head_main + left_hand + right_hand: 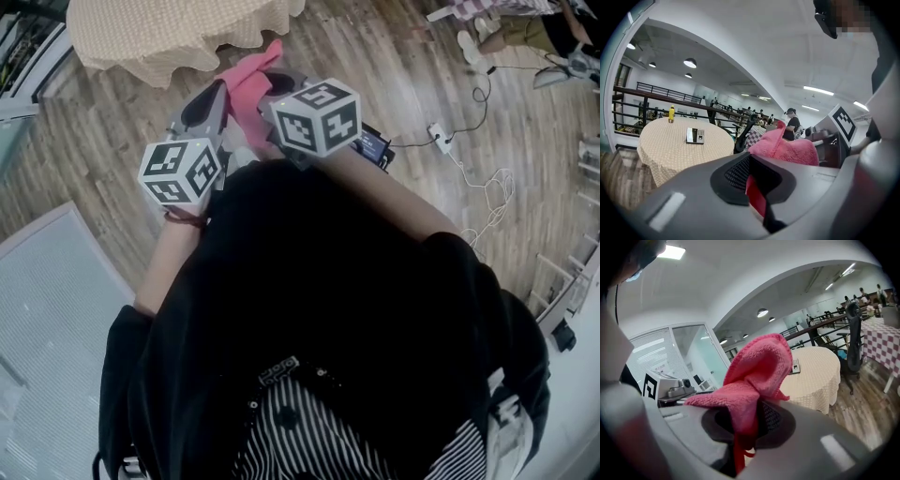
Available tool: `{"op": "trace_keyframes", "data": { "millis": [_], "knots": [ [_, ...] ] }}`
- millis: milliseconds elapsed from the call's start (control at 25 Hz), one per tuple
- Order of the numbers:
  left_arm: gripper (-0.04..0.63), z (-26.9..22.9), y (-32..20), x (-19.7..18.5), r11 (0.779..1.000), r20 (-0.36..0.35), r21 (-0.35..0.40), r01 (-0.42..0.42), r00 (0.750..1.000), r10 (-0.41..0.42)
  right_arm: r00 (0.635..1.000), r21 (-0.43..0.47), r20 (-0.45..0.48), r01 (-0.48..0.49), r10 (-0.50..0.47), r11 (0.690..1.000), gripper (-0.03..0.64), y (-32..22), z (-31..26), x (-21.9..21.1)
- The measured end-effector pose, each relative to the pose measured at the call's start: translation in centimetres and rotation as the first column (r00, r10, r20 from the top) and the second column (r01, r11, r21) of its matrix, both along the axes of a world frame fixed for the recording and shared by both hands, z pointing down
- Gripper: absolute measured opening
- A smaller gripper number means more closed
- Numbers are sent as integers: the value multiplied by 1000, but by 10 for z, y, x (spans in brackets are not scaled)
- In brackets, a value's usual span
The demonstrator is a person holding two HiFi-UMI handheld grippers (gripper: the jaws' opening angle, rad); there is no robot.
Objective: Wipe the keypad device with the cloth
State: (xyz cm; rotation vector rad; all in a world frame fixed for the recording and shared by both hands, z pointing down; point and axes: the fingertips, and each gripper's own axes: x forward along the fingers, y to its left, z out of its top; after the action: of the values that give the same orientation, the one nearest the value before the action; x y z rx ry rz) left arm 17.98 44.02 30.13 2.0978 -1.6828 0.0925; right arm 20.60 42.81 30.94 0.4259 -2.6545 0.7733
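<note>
I see a black top (309, 281), a black-and-white striped bit (309, 433) under it, a dark red band (186, 218) on the left wrist, and a grey left gripper (752, 185) and right gripper (743, 427), each with a white cube (180, 172) of black squares.

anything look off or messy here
Nothing spilled or damaged. The pink cloth stands bunched up in the right claw rather than spread flat for wiping, and the keypad device lies away on the round table, apart from it.

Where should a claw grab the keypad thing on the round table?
Probably across its two long edges, coming straight down from above. The keypad device lies flat on the tablecloth, so only its thin sides give a claw anything to pinch, and its face stays free.
</note>
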Motion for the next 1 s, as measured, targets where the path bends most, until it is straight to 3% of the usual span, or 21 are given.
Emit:
{"op": "trace_keyframes", "data": {
  "millis": [360,560,1000],
  "knots": [
    [0,-5,9,-85,1000,4,23,0,1000,0,1000,64,-2,-1,1,998,63,9,-6,-85],
    [-2,-1,22,-121,999,-15,22,26,1000,-26,1000,57,-23,20,-19,998,63,23,-3,-121],
    [-1,9,39,-153,998,-70,23,54,996,-52,994,73,-80,83,-77,994,63,41,4,-152]
  ]
}}
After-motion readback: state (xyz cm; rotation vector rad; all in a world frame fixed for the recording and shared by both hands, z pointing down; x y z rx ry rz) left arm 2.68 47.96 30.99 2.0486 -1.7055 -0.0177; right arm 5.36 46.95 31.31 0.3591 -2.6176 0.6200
